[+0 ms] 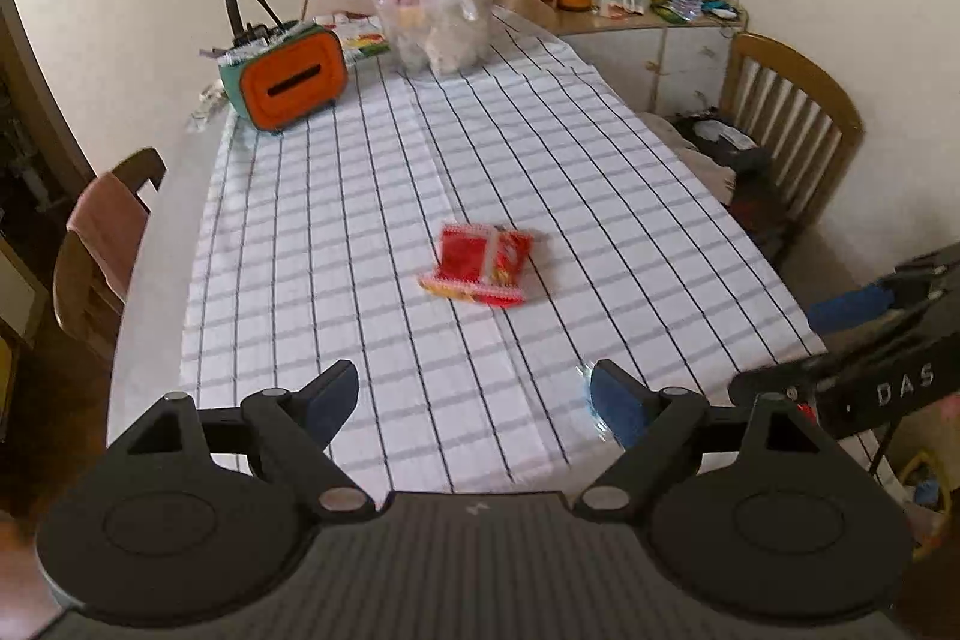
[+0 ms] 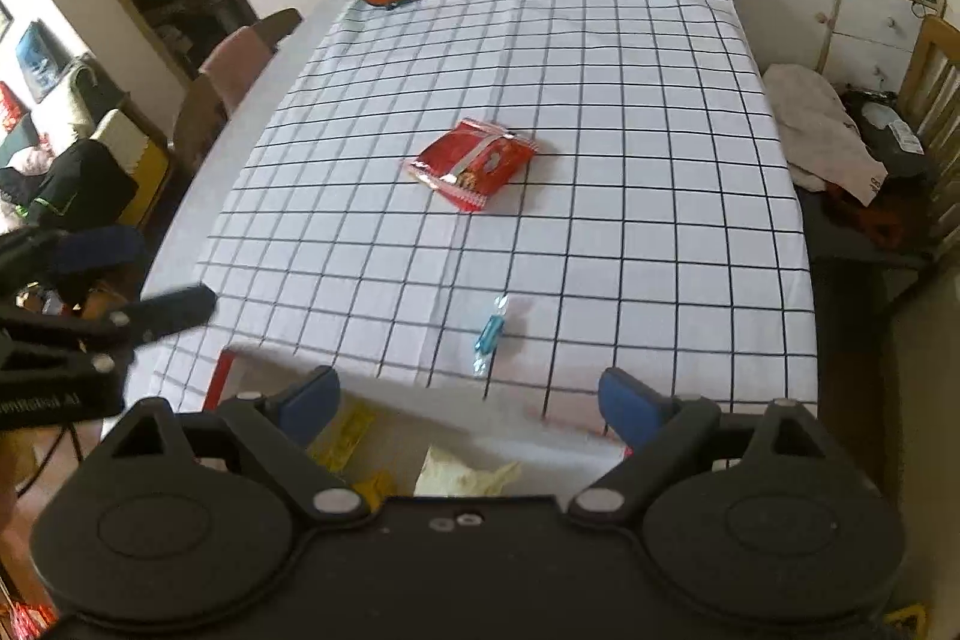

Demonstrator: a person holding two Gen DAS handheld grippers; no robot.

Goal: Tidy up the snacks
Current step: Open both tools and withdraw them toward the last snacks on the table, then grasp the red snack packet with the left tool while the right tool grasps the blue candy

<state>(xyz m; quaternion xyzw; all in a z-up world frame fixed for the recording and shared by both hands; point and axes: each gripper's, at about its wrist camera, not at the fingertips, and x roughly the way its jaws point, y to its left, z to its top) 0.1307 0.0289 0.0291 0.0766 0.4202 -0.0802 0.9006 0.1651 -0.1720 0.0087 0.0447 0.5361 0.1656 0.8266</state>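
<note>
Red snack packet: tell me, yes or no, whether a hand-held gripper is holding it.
No: the red snack packet lies alone mid-table on the checked cloth, clear of both open grippers.

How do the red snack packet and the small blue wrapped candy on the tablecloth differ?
The red snack packet is broad and flat; the blue wrapped candy is slim, with twisted clear ends. The packet lies mid-table; the candy lies near the front edge, closer to the box. Both rest untouched on the checked tablecloth.
</note>
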